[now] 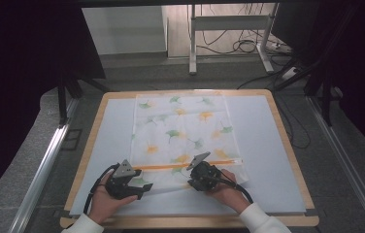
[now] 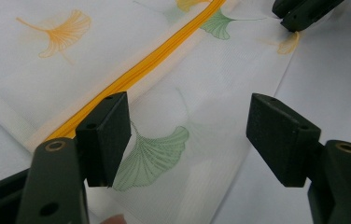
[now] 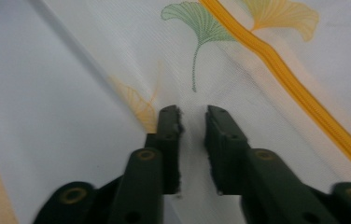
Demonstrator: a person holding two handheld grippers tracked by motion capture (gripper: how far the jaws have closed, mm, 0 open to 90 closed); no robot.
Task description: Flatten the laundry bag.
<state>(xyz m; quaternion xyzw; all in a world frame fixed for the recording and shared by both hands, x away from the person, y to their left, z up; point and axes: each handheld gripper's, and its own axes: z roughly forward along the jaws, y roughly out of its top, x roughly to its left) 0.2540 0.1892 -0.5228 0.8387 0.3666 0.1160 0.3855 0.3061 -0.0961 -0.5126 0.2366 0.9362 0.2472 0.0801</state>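
Even, soft overhead light falls on the pale table, while both outer sides of the high view sink into near black. Shadows are faint, with no glare. In the left gripper view the fingers are fairly sharp and the cloth beyond them softens. In the right gripper view the fingers look slightly blurred, and the cloth ahead of them turns hazy.

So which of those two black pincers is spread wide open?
The left gripper, by the mesh bag's near-left corner: its jaws gape over a green leaf print. The right gripper's jaws are nearly together.
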